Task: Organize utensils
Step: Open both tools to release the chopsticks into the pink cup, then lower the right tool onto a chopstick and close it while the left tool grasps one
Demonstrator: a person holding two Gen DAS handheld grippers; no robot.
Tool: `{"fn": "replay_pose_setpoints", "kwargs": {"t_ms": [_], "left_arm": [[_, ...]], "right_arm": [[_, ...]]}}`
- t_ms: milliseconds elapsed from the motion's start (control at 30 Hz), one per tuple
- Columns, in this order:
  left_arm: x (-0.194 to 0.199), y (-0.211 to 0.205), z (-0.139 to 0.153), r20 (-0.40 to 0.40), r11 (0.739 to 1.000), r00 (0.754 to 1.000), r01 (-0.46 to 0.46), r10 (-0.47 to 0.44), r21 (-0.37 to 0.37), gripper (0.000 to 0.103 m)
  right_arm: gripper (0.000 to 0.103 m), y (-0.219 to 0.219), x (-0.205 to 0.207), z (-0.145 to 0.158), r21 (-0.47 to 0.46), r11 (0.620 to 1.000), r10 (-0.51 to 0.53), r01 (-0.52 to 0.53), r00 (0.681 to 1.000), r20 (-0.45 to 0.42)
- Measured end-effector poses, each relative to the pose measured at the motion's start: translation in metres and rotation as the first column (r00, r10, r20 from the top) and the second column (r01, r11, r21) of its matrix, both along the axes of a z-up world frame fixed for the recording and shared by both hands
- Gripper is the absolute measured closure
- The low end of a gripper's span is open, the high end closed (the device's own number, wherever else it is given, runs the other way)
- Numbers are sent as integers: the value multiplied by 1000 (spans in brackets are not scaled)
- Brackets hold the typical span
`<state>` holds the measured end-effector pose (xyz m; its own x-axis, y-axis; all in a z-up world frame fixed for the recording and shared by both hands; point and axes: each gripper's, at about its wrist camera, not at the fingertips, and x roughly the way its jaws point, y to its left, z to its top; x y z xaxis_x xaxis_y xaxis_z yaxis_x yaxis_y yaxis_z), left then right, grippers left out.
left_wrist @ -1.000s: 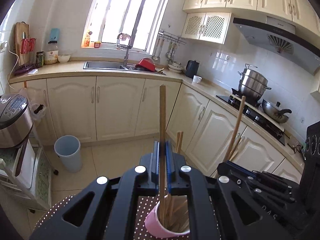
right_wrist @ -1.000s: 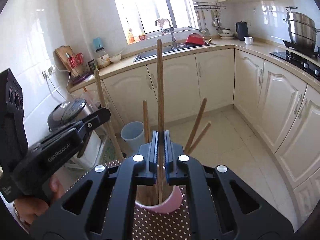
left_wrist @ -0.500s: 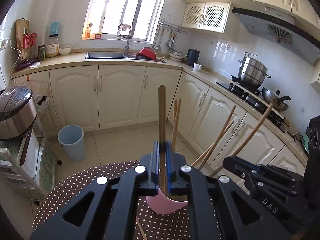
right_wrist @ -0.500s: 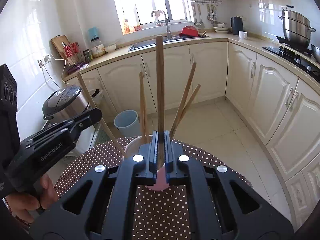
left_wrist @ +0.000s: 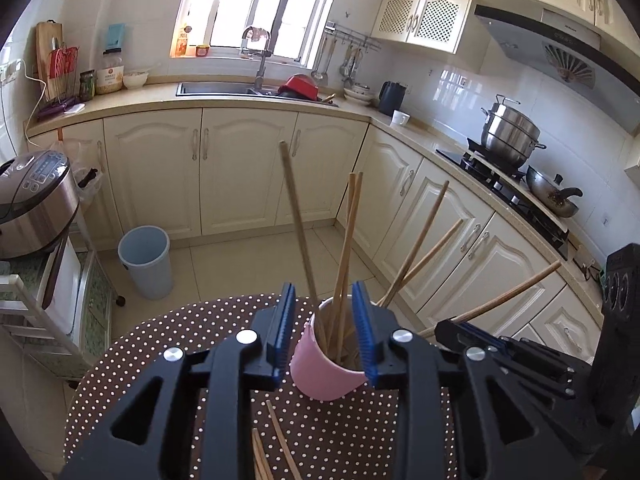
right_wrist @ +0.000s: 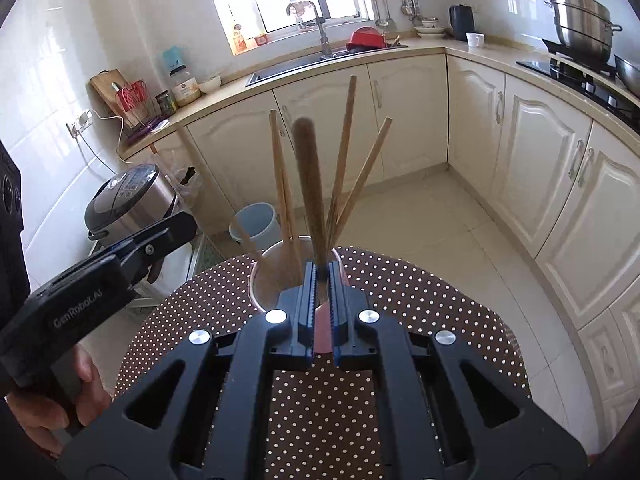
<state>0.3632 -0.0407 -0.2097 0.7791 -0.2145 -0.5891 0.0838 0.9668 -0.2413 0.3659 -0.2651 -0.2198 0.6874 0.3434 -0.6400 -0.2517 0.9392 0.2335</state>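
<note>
A pink cup (left_wrist: pixel 326 372) stands on the brown polka-dot table (left_wrist: pixel 152 344) and holds several wooden chopsticks (left_wrist: pixel 346 240). My left gripper (left_wrist: pixel 324 334) is open, its jaws on either side of the cup's rim; one chopstick (left_wrist: pixel 298 220) leans free in the cup. My right gripper (right_wrist: pixel 320 302) is just behind the cup (right_wrist: pixel 276 272), jaws slightly apart, with a blurred chopstick (right_wrist: pixel 310 196) between them that stands in the cup. It also shows in the left wrist view (left_wrist: pixel 472 332) at the right, a chopstick (left_wrist: pixel 508 296) sticking out from it.
A few loose chopsticks (left_wrist: pixel 276 448) lie on the table near its front edge. A blue bin (left_wrist: pixel 146 260) stands on the floor beyond the table. A rice cooker (left_wrist: pixel 32 200) sits on a rack at the left. Kitchen cabinets and counter line the far walls.
My left gripper has opened and let go of its chopstick, which now leans in the cup. My right gripper's jaws have parted a little and its chopstick is blurred. Both views have tilted down.
</note>
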Motion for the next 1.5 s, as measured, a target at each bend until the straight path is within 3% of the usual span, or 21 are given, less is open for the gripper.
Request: {"fn": "replay_pose_setpoints", "kwargs": {"t_ms": [367, 467, 500, 533, 800, 1200, 1333, 1500], "left_arm": [[-20, 31, -7, -93, 998, 995, -50, 45, -48, 64], [-26, 42, -17, -142, 995, 988, -69, 58, -71, 62], [-27, 46, -20, -157, 994, 986, -75, 62, -76, 62], [-30, 50, -25, -179, 993, 982, -83, 66, -85, 62], [-45, 61, -69, -339, 994, 938, -94, 68, -62, 62], [-57, 38, -145, -530, 995, 847, 16, 38, 96, 62], [-61, 36, -158, -554, 994, 832, 20, 42, 107, 62], [-59, 29, -163, -543, 989, 839, 43, 41, 141, 61]], "right_arm": [[94, 0, -17, 7, 4, 1000, 4, -4, 1000, 0], [74, 2, -22, 9, -2, 1000, 9, -9, 1000, 8], [55, 3, -24, 9, -1, 1000, 8, -8, 1000, 12], [52, 3, -27, 11, 1, 1000, 7, -7, 1000, 24], [52, 11, -42, 2, -32, 999, 35, -35, 999, 11], [52, 33, -57, -63, -57, 994, 85, -97, 981, -175], [52, 40, -58, -77, -63, 992, 98, -114, 972, -216], [52, 44, -58, -86, -63, 990, 105, -123, 965, -240]]}}
